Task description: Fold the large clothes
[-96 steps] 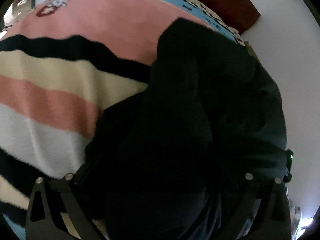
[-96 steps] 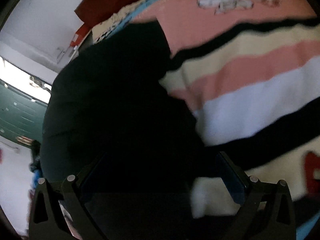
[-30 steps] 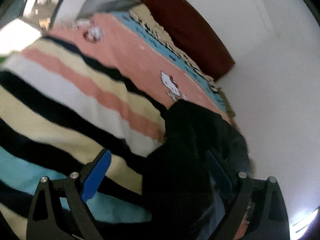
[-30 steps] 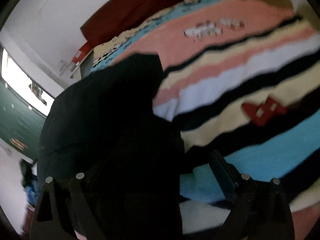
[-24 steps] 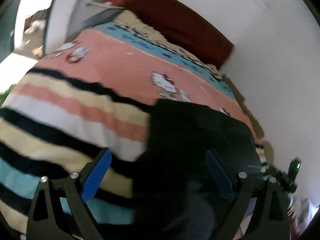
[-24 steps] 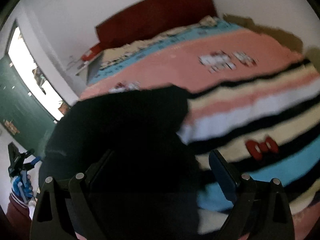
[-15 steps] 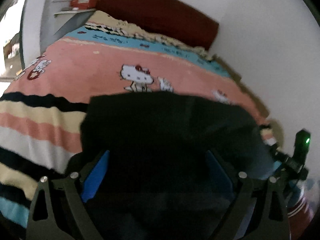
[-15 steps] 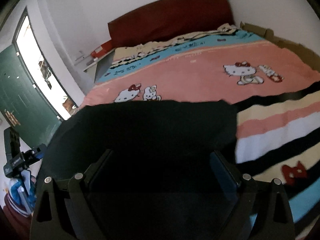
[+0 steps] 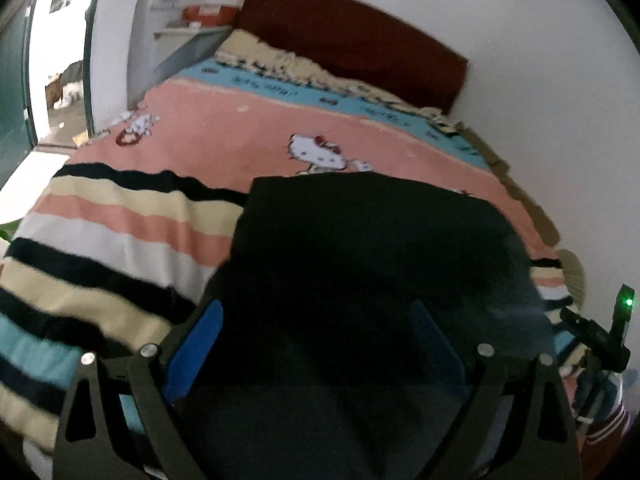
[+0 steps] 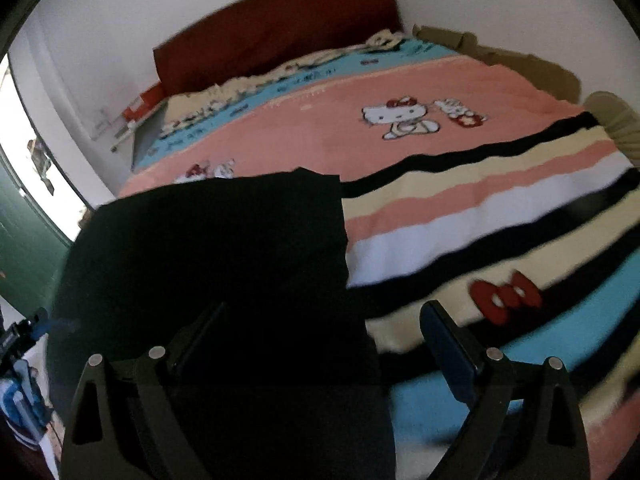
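Observation:
A large black garment [image 9: 372,264] lies spread flat on the striped bed blanket, its far edge straight across; it also shows in the right wrist view [image 10: 208,264]. My left gripper [image 9: 316,340] is open, its blue-padded fingers [image 9: 196,340] wide apart over the garment's near part. My right gripper [image 10: 324,344] is open too, over the garment's right near edge, one finger above the cloth and the other finger [image 10: 448,352] above the blanket. Neither holds cloth that I can see. The other gripper's body shows at the far right of the left wrist view [image 9: 600,340].
The bed has a pink, striped and blue cartoon-cat blanket [image 9: 120,232] and a dark red headboard [image 9: 352,44] against a white wall. A doorway [image 9: 52,60] and a shelf [image 9: 192,24] are at the left. A green door [image 10: 24,224] is left of the bed.
The garment, bunched and lifted before, now lies spread flat with a straight far edge. Both grippers have drawn back toward the near edge and tilted up to face the headboard.

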Motion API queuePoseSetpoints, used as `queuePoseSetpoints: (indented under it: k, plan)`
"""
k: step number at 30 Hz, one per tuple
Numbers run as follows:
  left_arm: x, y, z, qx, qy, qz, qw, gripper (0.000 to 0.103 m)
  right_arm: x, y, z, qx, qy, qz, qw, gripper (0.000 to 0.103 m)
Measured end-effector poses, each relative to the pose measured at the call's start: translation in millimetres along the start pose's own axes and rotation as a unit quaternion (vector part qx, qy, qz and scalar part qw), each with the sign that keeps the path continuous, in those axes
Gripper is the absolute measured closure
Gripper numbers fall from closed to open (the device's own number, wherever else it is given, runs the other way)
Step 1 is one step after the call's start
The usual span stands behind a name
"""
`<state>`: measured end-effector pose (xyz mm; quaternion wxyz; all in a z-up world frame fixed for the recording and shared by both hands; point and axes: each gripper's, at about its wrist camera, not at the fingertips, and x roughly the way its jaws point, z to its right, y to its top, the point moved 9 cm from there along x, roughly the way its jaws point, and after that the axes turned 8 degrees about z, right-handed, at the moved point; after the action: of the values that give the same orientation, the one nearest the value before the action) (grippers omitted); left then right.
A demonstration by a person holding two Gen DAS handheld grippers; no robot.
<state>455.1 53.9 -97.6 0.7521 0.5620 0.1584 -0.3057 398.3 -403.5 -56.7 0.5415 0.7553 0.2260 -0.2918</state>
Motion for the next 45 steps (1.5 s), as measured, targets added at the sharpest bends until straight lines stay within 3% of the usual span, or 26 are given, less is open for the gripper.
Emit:
queuePoseSetpoints:
  k: [9, 15, 17, 24, 36, 45]
  plan:
    - [-136.8, -50.3, 52.7, 0.047, 0.028, 0.065, 0.9963, 0.007, -139.2, -61.3, -44.5, -0.067, 0.001, 0.022, 0.998, 0.008]
    - [-209.9, -75.3, 69.1, 0.078, 0.112, 0.125, 0.9827, 0.007, -203.0, -95.8, -77.6, -0.114, 0.005, 0.055, 0.992, 0.005]
    - [-226.5, -81.2, 73.4, 0.080, 0.122, 0.140, 0.9794, 0.007, -220.7, -107.5, -86.2, -0.131, 0.003, 0.069, 0.989, 0.004]
    - [-267.2, -100.1, 92.7, 0.104, 0.151, 0.171, 0.9681, 0.007, -252.0, -135.2, -94.8, -0.133, 0.015, 0.086, 0.987, 0.003]
    - [-297.3, -119.2, 116.5, 0.124, 0.151, 0.187, 0.9628, 0.007, -268.9, -160.7, -85.4, -0.117, 0.018, 0.105, 0.987, 0.003]
    - [-293.2, -127.2, 115.8, 0.131, 0.155, 0.178, 0.9628, 0.007, -267.5, -169.3, -76.1, -0.118, -0.001, 0.112, 0.987, 0.003]
